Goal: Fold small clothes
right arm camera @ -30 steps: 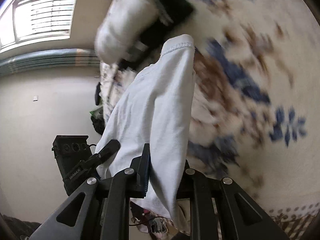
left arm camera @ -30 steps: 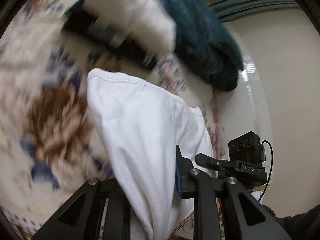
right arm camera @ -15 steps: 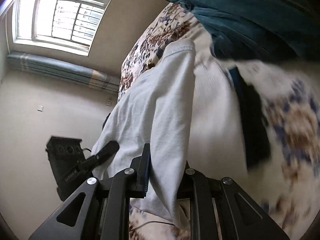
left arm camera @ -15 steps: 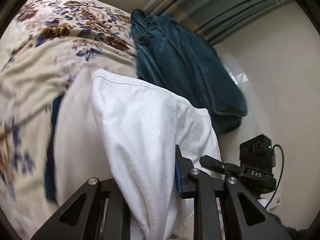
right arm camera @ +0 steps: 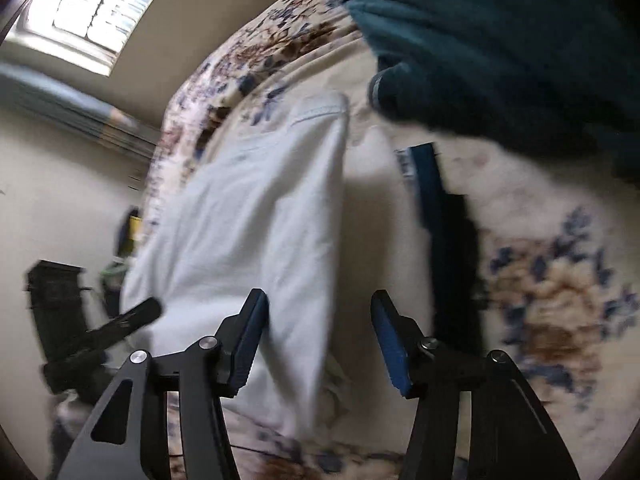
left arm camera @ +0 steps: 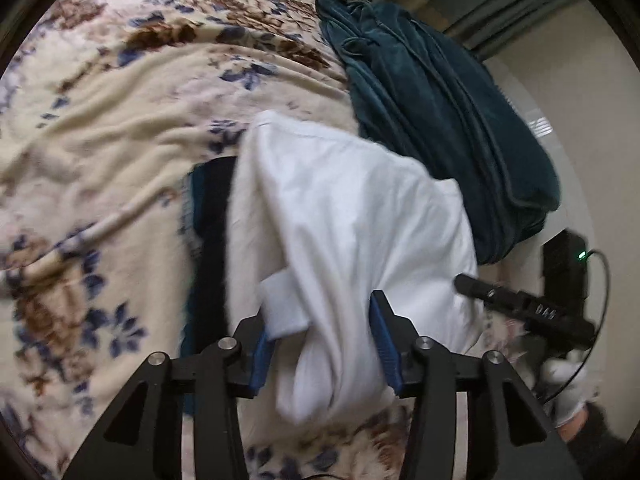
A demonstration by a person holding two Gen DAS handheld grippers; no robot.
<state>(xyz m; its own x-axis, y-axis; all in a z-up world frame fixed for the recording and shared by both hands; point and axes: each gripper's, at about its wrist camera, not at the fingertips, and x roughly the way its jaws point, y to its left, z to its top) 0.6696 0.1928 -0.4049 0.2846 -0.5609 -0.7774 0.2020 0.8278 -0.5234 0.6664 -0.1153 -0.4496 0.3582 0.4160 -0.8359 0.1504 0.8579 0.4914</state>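
Observation:
A folded white garment (left arm camera: 352,216) lies on top of a pile of folded clothes on the floral blanket (left arm camera: 100,128). My left gripper (left arm camera: 324,344) is open, its blue-padded jaws apart on either side of the garment's near end. In the right wrist view the white garment (right arm camera: 256,216) lies in front of my right gripper (right arm camera: 320,344), which is open with its jaws spread and no cloth pinched. A dark navy folded garment (left arm camera: 208,248) lies under the white one; it also shows in the right wrist view (right arm camera: 444,240).
A teal velvet garment (left arm camera: 432,112) is heaped at the bed's far edge, also in the right wrist view (right arm camera: 500,40). The other gripper's black body (left arm camera: 560,304) shows at right. A window (right arm camera: 96,12), curtains and cream walls surround the bed.
Both grippers held the white garment pinched and hanging; they swung it down onto the folded pile and opened, so the garment now lies released on the bed.

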